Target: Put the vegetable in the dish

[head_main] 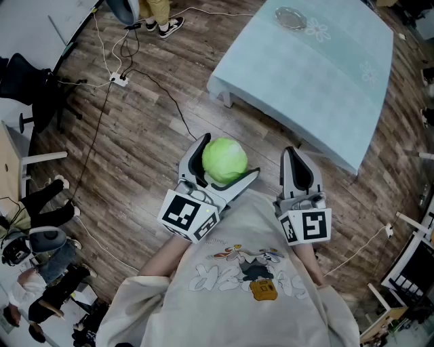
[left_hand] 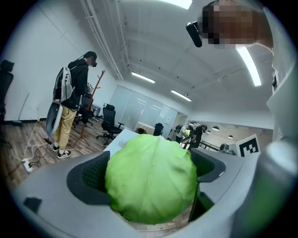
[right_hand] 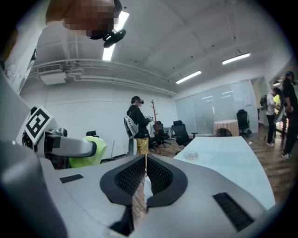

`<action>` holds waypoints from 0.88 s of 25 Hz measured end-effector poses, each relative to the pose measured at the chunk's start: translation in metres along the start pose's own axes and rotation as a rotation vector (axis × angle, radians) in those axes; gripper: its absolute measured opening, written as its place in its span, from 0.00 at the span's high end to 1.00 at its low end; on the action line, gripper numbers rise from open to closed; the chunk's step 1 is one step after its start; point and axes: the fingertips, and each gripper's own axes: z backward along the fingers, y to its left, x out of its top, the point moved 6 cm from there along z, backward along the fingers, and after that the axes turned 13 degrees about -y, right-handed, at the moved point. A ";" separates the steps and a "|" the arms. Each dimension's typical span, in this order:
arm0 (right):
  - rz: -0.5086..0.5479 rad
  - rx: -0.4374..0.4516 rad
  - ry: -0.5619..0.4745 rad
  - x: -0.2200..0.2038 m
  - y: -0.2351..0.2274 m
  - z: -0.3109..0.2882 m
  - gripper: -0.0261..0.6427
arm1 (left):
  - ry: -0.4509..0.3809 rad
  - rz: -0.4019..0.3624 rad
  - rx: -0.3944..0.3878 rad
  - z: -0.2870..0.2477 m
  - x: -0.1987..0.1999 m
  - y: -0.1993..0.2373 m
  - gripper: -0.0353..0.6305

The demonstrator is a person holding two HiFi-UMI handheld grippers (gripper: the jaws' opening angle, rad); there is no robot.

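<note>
**Cabbage held over the floor, dish far off on the desk**

Wood-plank flooring (head_main: 135, 135) runs under the whole scene, with a white power strip (head_main: 119, 79) and dark cables lying on it. Ahead stands a low desk (head_main: 325, 74) covered in a smooth pale blue cloth with faint flower prints. A round, shallow dish (head_main: 291, 18) that looks like clear glass sits at the desk's far end. It is too small in the head view to show more, and in the right gripper view it is only a small clear disc (right_hand: 191, 155) on the cloth.

The cabbage (head_main: 224, 160) is not in the dish. It is close in front of the person, over the floor and well apart from the desk. It is a round, bright green ball with a smooth, faintly veined leaf surface (left_hand: 151, 179).

The left gripper (head_main: 230, 156) has its grey jaws spread wide around the cabbage. Its dark ribbed pads (left_hand: 88, 174) press on either side, so the cabbage is clamped between them.

The right gripper (head_main: 293, 154) is level with the left one and a little apart from it. Its jaws are drawn together, the black dimpled pads (right_hand: 132, 175) meeting at the tips with nothing between them.

Each gripper carries a cube with black-and-white square markers (head_main: 186, 213) near the person's pale sweatshirt.

Further off, a person with a backpack (left_hand: 70, 102) stands near black office chairs (left_hand: 109, 123).
</note>
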 end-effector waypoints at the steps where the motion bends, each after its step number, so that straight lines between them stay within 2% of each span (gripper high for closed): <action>1: -0.014 -0.018 -0.012 -0.003 -0.007 0.007 0.91 | 0.005 -0.024 -0.003 -0.002 -0.004 -0.007 0.14; 3: -0.019 -0.047 -0.032 -0.006 -0.017 0.021 0.91 | 0.019 -0.048 -0.020 -0.005 -0.012 -0.022 0.14; 9: -0.002 -0.093 -0.048 -0.010 -0.021 0.044 0.91 | 0.073 -0.048 -0.067 -0.006 -0.029 -0.047 0.14; 14: -0.020 -0.168 -0.032 -0.019 -0.016 0.072 0.91 | 0.105 -0.060 -0.150 -0.001 -0.034 -0.060 0.14; 19: -0.158 -0.163 -0.015 -0.034 0.029 0.064 0.91 | 0.097 -0.041 -0.163 0.035 -0.024 -0.036 0.14; 22: -0.126 -0.145 -0.037 -0.030 0.062 0.049 0.91 | 0.085 -0.008 -0.135 0.060 -0.015 -0.012 0.14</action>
